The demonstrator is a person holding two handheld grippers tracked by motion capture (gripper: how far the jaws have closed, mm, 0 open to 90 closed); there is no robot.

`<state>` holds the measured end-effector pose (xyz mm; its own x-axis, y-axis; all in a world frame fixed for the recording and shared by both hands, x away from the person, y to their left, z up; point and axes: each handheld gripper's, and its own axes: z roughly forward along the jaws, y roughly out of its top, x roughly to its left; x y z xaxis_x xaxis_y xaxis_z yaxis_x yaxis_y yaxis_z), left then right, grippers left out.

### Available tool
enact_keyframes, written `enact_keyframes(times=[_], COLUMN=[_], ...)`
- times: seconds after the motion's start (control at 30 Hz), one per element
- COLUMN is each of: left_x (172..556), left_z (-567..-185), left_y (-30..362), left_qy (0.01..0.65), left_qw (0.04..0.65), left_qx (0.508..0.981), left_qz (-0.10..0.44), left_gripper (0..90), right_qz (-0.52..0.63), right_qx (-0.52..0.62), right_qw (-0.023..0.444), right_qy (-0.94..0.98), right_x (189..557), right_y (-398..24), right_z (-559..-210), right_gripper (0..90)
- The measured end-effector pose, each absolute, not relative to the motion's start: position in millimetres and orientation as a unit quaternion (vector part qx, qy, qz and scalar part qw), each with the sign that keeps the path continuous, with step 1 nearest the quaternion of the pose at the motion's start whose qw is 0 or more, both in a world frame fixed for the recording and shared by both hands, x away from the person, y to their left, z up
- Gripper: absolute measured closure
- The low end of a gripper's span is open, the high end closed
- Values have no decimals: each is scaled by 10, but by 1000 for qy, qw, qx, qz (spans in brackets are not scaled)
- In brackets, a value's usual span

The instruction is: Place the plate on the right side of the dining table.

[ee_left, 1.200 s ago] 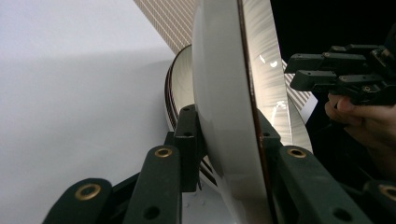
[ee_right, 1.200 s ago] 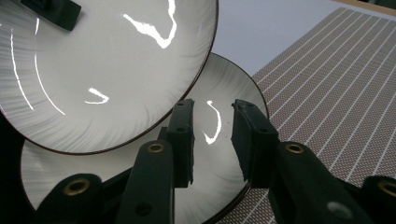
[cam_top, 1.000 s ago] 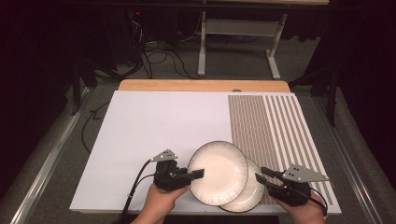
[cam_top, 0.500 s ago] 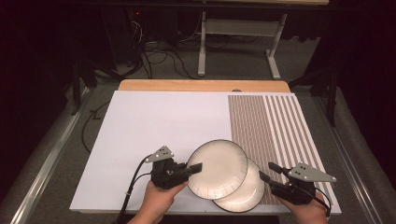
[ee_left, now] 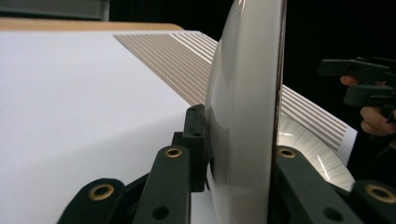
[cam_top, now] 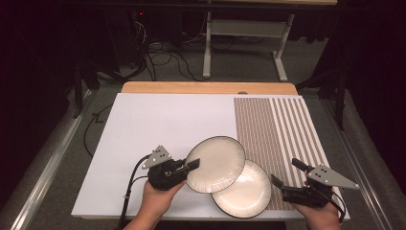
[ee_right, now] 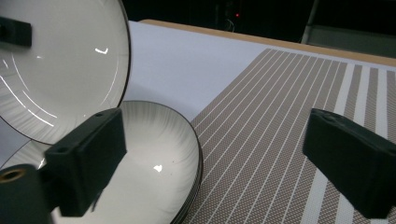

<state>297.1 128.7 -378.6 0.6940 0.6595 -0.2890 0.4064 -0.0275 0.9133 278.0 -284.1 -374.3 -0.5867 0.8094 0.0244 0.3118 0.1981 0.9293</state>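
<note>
Two white plates with dark rims lie near the table's front edge. My left gripper is shut on the left rim of the upper plate, holding it tilted above the lower plate. In the left gripper view the upper plate stands edge-on between the jaws. The lower plate rests flat on the mat. My right gripper sits just right of it; its jaws have just been opening and stand open with nothing between them. The upper plate hangs at the upper left of the right gripper view.
A white mat covers the table, with a brown striped band along its right side. A wooden table edge runs along the back. Cables and a metal stand are on the floor beyond.
The right gripper's jaws have opened wide and drawn back slightly to the right, off the lower plate's rim. The left gripper and the upper plate have hardly moved.
</note>
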Motion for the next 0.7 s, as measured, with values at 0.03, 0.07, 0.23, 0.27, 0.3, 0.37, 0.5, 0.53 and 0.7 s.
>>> enact_keyframes(times=[0.03, 0.07, 0.23, 0.27, 0.3, 0.37, 0.5, 0.53, 0.7], left_x=[2969, 2963, 2928, 2927, 2925, 2922, 2907, 2903, 2890], left_z=[-3781, -3777, -3748, -3743, -3741, -3736, -3723, -3716, -3683], left_y=[1290, 1287, 1260, 1257, 1257, 1265, 1273, 1274, 1273], left_qy=[371, 365, 340, 337, 334, 328, 313, 309, 287], left_qw=[587, 588, 582, 580, 579, 576, 569, 567, 560], left_qx=[710, 711, 724, 726, 728, 733, 742, 745, 757], left_qz=[113, 120, 146, 148, 151, 155, 166, 168, 177], left_gripper=[770, 770, 766, 765, 765, 763, 758, 758, 758], right_qz=[507, 507, 512, 510, 510, 509, 515, 517, 529], right_qx=[383, 385, 395, 394, 395, 397, 387, 385, 364], right_qw=[248, 250, 253, 255, 257, 257, 262, 260, 246], right_qy=[731, 730, 720, 721, 720, 719, 718, 719, 726], right_x=[2785, 2790, 2800, 2807, 2808, 2802, 2790, 2788, 2816], right_y=[-2858, -2874, -2938, -2944, -2945, -2934, -2890, -2872, -2733], right_z=[-3738, -3733, -3721, -3718, -3715, -3703, -3667, -3660, -3620], right_gripper=[9, 5, 4, 4, 4, 4, 5, 5, 10])
